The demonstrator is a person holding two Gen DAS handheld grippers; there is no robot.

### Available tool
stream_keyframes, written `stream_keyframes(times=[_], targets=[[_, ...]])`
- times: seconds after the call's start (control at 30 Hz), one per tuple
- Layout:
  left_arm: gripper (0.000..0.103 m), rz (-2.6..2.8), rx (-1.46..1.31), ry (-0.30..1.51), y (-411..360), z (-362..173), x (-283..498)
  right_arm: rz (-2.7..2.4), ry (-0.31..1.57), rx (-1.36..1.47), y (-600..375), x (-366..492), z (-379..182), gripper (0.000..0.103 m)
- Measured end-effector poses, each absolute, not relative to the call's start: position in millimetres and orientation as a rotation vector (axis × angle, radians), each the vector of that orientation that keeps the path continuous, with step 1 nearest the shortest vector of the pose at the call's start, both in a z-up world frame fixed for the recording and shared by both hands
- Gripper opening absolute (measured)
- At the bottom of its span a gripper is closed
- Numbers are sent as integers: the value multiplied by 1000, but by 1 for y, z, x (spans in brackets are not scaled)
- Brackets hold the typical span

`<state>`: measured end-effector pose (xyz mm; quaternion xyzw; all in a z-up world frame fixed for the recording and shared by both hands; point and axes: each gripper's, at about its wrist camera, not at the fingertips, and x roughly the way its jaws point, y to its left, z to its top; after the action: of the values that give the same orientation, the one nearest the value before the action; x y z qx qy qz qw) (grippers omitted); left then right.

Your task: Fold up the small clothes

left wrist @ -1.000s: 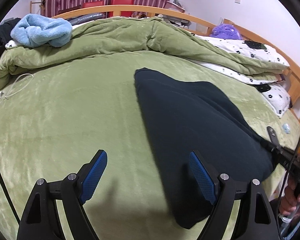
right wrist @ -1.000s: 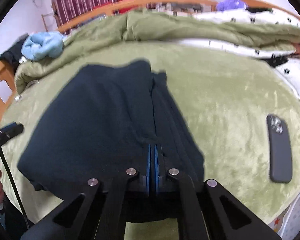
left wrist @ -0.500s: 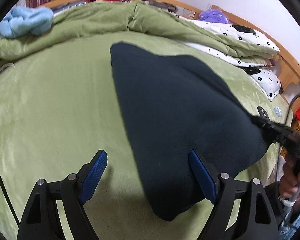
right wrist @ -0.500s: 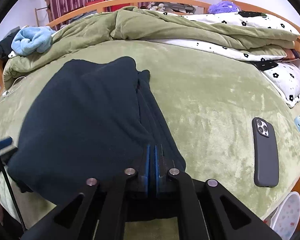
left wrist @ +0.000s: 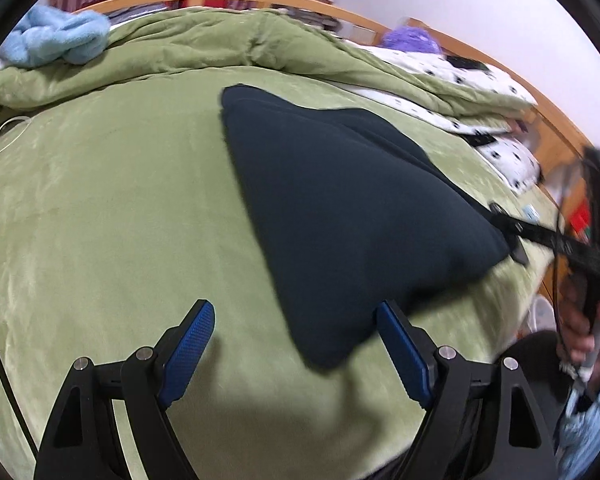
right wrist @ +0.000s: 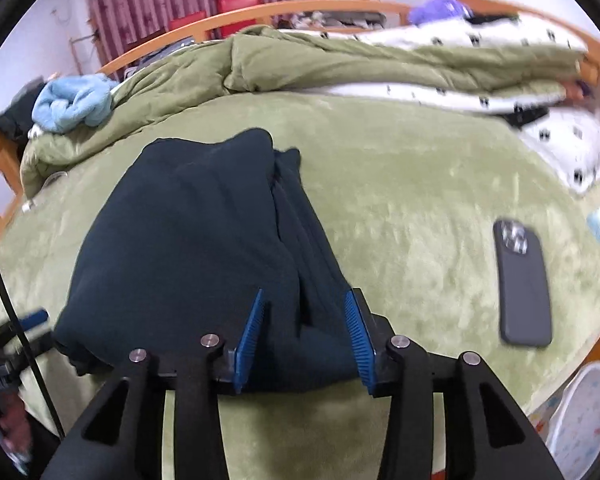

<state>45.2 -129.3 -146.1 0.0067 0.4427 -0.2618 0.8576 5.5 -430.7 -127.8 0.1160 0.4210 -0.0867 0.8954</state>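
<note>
A dark navy garment [left wrist: 352, 208] lies folded on the green bed blanket [left wrist: 112, 216]. My left gripper [left wrist: 296, 336] hovers low over its near corner, jaws wide and closing a little. That corner sits between the blue pads [left wrist: 192, 340] without touching them. My right gripper [right wrist: 306, 320] is at the garment's [right wrist: 188, 240] opposite edge with its jaws opening. The thick folded edge lies between its pads [right wrist: 252, 332], free of them. In the left wrist view the right gripper [left wrist: 512, 240] shows at the cloth's right corner, held by a hand [left wrist: 584, 328].
A dark grey phone [right wrist: 522, 284] lies on the blanket right of the garment. A folded green quilt [left wrist: 220, 48], a light blue towel [left wrist: 56, 40] and white spotted bedding [right wrist: 460, 96] line the far side. A white cable [left wrist: 4, 136] lies at the left.
My right gripper's jaws have parted and let go of the garment's edge. The left gripper has sunk and shifted, so the near corner now lies between its fingers.
</note>
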Motion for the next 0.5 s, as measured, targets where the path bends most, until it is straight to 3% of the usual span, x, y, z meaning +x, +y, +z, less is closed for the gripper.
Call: stream_keyframes(times=[0.17, 0.23, 0.3, 0.37, 0.43, 0.47, 0.5], targets=[[82, -549, 103, 894, -154, -150, 33, -177, 875, 281, -434, 4, -127, 44], [77, -520, 123, 906, -164, -157, 37, -172, 889, 291, -433, 7, -131, 45], [60, -503, 132, 927, -170, -166, 41, -182, 910, 297, -432, 14, -138, 45], [53, -508, 116, 930, -171, -170, 42, -187, 919, 301, -432, 18, -144, 44], [41, -514, 110, 895, -167, -165, 39, -168, 924, 271, -426, 24, -150, 8], [28, -511, 123, 863, -163, -161, 37, -154, 919, 256, -424, 25, -151, 8], [24, -497, 136, 841, -158, -158, 37, -169, 892, 222, -421, 24, -148, 6]])
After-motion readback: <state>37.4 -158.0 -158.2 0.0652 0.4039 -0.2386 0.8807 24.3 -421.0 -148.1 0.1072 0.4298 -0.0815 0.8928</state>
